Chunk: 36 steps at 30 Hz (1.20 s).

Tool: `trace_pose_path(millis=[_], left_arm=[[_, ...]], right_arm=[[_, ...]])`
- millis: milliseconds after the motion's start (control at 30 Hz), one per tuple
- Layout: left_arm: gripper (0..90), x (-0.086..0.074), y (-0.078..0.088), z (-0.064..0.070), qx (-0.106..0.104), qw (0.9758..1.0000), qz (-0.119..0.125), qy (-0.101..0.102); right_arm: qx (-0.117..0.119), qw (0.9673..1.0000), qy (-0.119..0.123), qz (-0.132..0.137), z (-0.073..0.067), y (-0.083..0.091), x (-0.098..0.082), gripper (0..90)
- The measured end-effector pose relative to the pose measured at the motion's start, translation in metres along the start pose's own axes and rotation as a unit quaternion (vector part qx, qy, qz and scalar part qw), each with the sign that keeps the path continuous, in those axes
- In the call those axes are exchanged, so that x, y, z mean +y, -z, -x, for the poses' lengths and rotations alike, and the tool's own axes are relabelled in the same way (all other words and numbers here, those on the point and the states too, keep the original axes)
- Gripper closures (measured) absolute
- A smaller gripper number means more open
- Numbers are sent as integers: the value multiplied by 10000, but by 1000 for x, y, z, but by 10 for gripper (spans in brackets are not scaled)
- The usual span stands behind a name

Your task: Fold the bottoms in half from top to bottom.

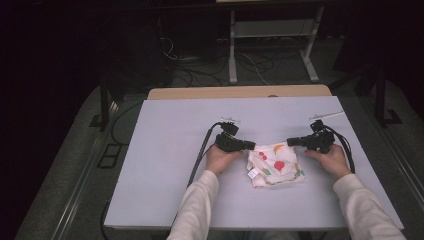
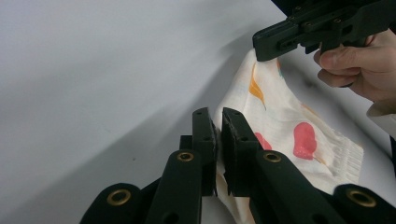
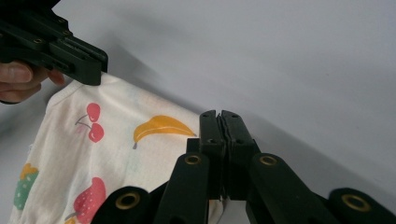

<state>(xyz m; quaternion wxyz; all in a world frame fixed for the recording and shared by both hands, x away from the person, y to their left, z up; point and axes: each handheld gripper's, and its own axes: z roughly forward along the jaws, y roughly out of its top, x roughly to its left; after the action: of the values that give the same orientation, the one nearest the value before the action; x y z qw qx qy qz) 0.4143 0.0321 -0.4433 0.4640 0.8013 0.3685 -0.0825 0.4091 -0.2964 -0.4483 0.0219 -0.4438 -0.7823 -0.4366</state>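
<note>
A small white cloth (image 1: pixel 276 166) printed with fruit (cherries, a banana, strawberries) lies crumpled on the pale grey table (image 1: pixel 165 150) between the person's hands. My left gripper (image 1: pixel 250 145) points right and is shut on the cloth's far left corner; in the left gripper view its jaws (image 2: pixel 218 123) pinch the cloth's (image 2: pixel 289 121) edge. My right gripper (image 1: pixel 291 142) points left and is shut on the far right corner. In the right gripper view the jaws (image 3: pixel 219 122) clamp the cloth (image 3: pixel 116 149) beside the banana print. Each gripper view also shows the other gripper (image 2: pixel 268 45) (image 3: pixel 88 67) holding its own corner.
Two small white strips (image 1: pixel 327 115) (image 1: pixel 230 119) lie on the table behind the grippers. A wooden board (image 1: pixel 240 92) edges the far side. Beyond it, cables and a white frame's legs (image 1: pixel 232 55) stand on the dark floor. Bare table spreads to the left and front.
</note>
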Motion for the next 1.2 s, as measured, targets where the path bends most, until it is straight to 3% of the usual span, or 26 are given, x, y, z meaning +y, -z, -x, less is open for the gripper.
trace_pose_path(millis=[300, 833, 1200], left_arm=[[839, 5, 24, -8, 189, 9998, -21, -43], [838, 6, 39, -26, 430, 9991, -35, -19], [838, 20, 49, -38, 442, 9986, -128, -243]], right_arm=[[30, 9999, 113, 21, -15, -14, 10, 868], [-66, 9999, 89, 123, -27, -32, 23, 868], [-124, 9998, 68, 130, -35, -41, 35, 868]])
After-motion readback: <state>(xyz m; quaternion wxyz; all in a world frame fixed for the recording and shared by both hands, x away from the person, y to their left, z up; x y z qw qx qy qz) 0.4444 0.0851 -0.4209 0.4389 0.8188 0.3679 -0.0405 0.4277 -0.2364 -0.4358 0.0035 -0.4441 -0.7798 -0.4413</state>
